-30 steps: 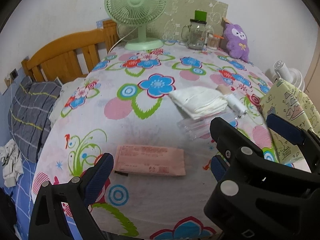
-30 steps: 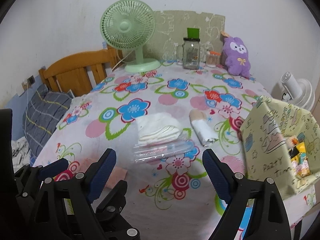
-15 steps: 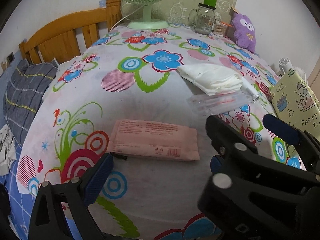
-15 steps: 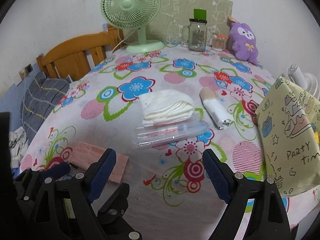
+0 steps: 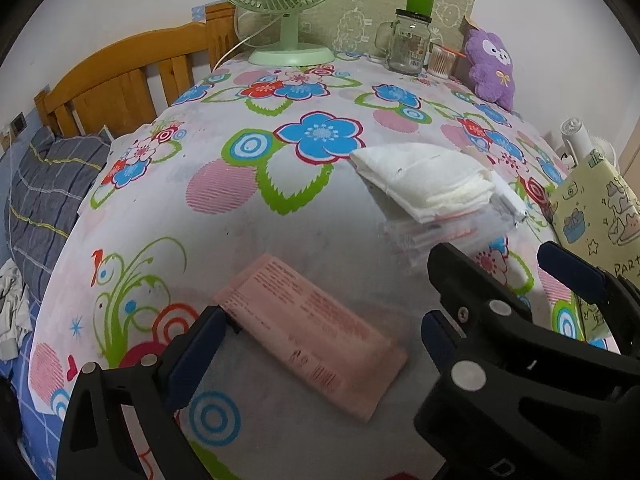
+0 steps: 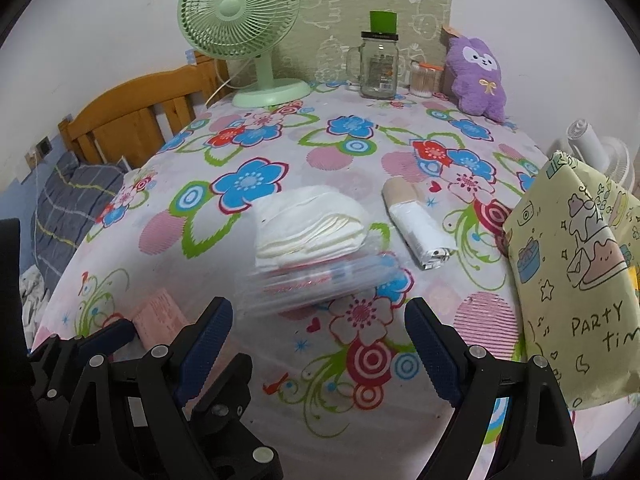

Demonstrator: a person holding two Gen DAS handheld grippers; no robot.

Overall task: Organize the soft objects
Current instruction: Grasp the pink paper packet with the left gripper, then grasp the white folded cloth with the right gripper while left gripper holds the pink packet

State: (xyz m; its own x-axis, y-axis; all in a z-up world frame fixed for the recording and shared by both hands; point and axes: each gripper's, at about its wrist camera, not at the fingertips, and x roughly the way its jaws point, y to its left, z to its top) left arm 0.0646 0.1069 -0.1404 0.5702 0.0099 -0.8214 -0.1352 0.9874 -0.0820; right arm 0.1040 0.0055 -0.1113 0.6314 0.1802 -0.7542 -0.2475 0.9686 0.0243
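A flat pink packet [image 5: 312, 338] lies on the flowered tablecloth between the open jaws of my left gripper [image 5: 320, 340], close above it; its corner shows in the right wrist view [image 6: 160, 316]. A folded white cloth stack [image 5: 424, 180] [image 6: 308, 228] rests on clear zip bags [image 6: 316, 284] [image 5: 444, 232]. A white roll with a tan end [image 6: 416, 224] lies to their right. My right gripper [image 6: 318, 344] is open and empty, just in front of the zip bags; its body [image 5: 520, 360] shows in the left wrist view.
A yellow "Party Time" box [image 6: 580, 280] stands at the table's right edge. At the back stand a green fan [image 6: 244, 36], a glass jar [image 6: 378, 68], a cotton-swab cup [image 6: 424, 80] and a purple plush [image 6: 478, 74]. A wooden headboard [image 5: 120, 80] and bedding are left.
My left gripper has come down and forward over the pink packet, which now lies diagonally between its jaws. My right gripper has moved forward toward the zip bags.
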